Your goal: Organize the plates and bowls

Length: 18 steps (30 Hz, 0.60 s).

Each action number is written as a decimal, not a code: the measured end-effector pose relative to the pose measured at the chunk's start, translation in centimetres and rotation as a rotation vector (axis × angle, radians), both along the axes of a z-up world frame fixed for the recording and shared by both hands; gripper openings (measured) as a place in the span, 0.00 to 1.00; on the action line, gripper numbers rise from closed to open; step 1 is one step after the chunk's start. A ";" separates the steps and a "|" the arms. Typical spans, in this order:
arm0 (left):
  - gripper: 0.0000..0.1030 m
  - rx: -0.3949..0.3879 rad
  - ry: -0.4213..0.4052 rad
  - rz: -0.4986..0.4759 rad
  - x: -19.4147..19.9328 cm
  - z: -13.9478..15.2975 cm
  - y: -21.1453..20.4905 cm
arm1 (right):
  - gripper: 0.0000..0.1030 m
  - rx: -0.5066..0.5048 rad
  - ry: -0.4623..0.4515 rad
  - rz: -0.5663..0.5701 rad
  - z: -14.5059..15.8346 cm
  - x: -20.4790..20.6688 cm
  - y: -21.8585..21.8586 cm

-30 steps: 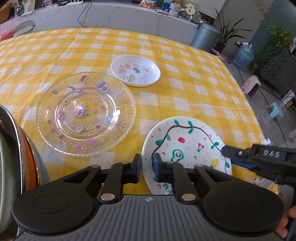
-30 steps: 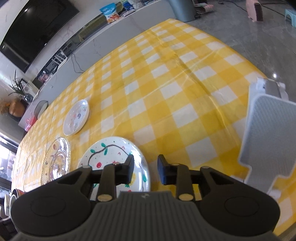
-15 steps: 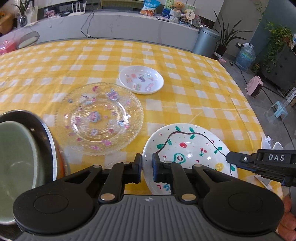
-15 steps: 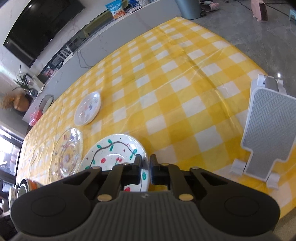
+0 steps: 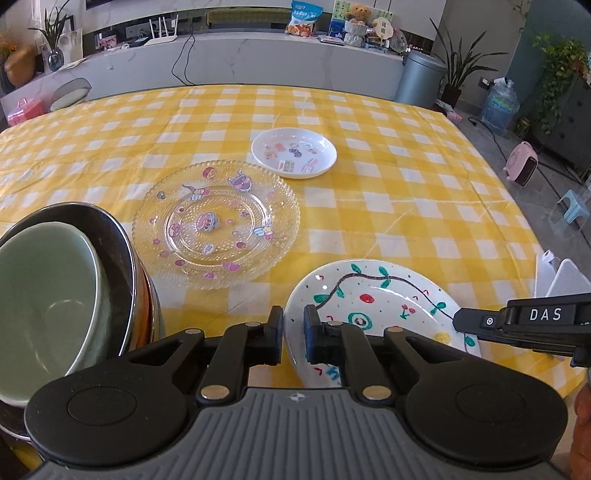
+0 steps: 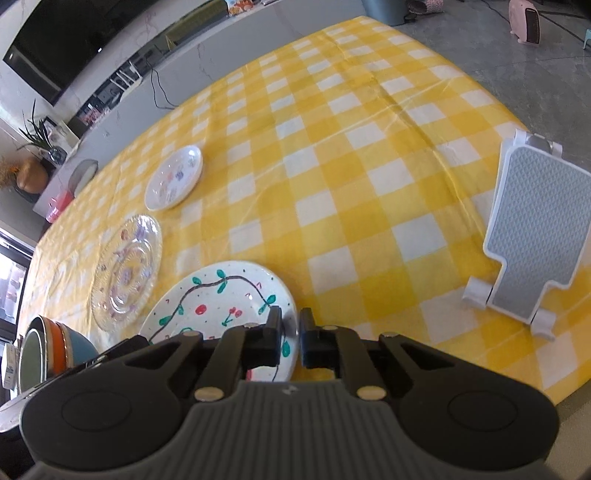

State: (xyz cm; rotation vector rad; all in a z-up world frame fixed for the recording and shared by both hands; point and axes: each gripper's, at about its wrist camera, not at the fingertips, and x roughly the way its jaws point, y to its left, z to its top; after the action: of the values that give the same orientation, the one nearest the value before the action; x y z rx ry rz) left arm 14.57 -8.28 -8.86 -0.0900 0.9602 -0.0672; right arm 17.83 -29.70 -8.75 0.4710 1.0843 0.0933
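While your left gripper pinches the near-left rim of the painted plate, your right gripper is clamped on the opposite rim, jaws narrow on both, plate edge between the pads in each view. Whether the plate is clear of the cloth, I can't tell.

Hidden or cut off:
- Near edge of the painted plate is covered by your gripper bodies in both views.
- Nested bowls sit just left of your left gripper: pale green inside a steel one, orange rim under that. Their left and bottom are cropped. From the right wrist, a blue bowl shows at the bottom of the stack.
- Right gripper enters the left view only as a black finger marked DAS; a bit of your hand shows at the right edge.
- Sticker details on the plates are too small to read.

Ahead of the left gripper: clear glass plate, flat, then small white dish beyond it, close but apart.

Surface: yellow-and-white checked tablecloth, creased. White-framed grey stand lies right of your right gripper near the table edge.

Room: marble counter behind with cables, snack bag, teddy; grey bin, plants, water jug, pink heater on grey floor.
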 end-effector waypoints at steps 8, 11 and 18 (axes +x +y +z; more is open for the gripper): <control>0.12 0.027 0.036 -0.007 -0.2 -1.1 -0.1 | 0.09 -0.013 0.021 0.012 -0.3 0.2 0.3; 0.12 0.037 0.029 -0.011 -0.2 -1.0 -0.2 | 0.11 -0.025 0.033 0.023 -0.5 0.3 0.6; 0.13 0.027 0.042 -0.014 0.0 -0.9 0.0 | 0.16 -0.032 0.041 0.015 -0.5 0.7 0.9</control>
State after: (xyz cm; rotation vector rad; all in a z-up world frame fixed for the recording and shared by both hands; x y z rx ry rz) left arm 14.62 -8.24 -9.76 -0.0605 1.0033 -0.0654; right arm 18.50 -28.78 -9.30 0.4374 1.1287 0.0797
